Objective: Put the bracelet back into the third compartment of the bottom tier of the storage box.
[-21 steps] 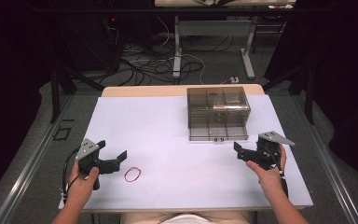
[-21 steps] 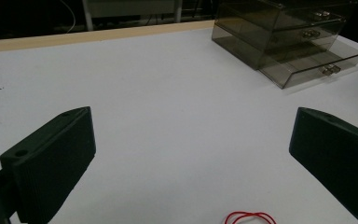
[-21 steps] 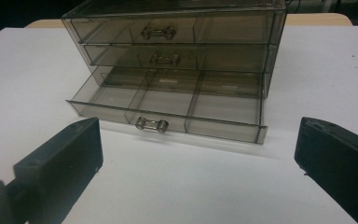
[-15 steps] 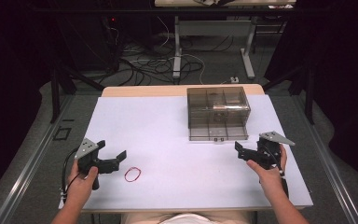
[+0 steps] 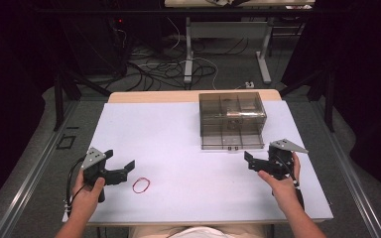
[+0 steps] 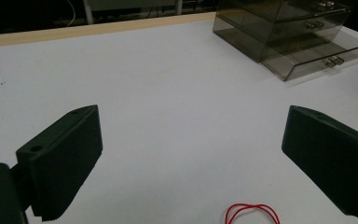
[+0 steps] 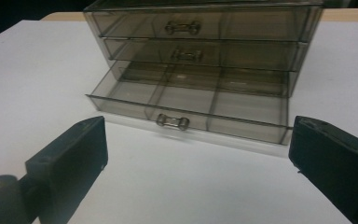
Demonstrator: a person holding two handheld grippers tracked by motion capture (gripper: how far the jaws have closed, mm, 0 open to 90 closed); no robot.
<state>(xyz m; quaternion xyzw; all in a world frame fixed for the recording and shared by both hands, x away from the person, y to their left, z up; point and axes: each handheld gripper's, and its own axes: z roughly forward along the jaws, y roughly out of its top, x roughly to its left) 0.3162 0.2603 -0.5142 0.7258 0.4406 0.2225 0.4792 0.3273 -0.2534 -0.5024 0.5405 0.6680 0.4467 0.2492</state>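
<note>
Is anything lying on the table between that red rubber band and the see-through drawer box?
No. In the high view, only bare white table lies between the red rubber band and the drawer box; the left gripper view shows the same stretch bare.

I see a white worktop [image 5: 178, 144] with a bare wooden strip along its far edge. A smoky clear drawer box [image 5: 232, 120] stands on it at upper right of centre, its bottom drawer [image 7: 186, 109] pulled partly out. A red rubber band [image 5: 141, 185] lies flat at lower left, well apart from the box.

Lab: floor cables [image 5: 144, 74], dark curtains [image 5: 10, 74]
</note>
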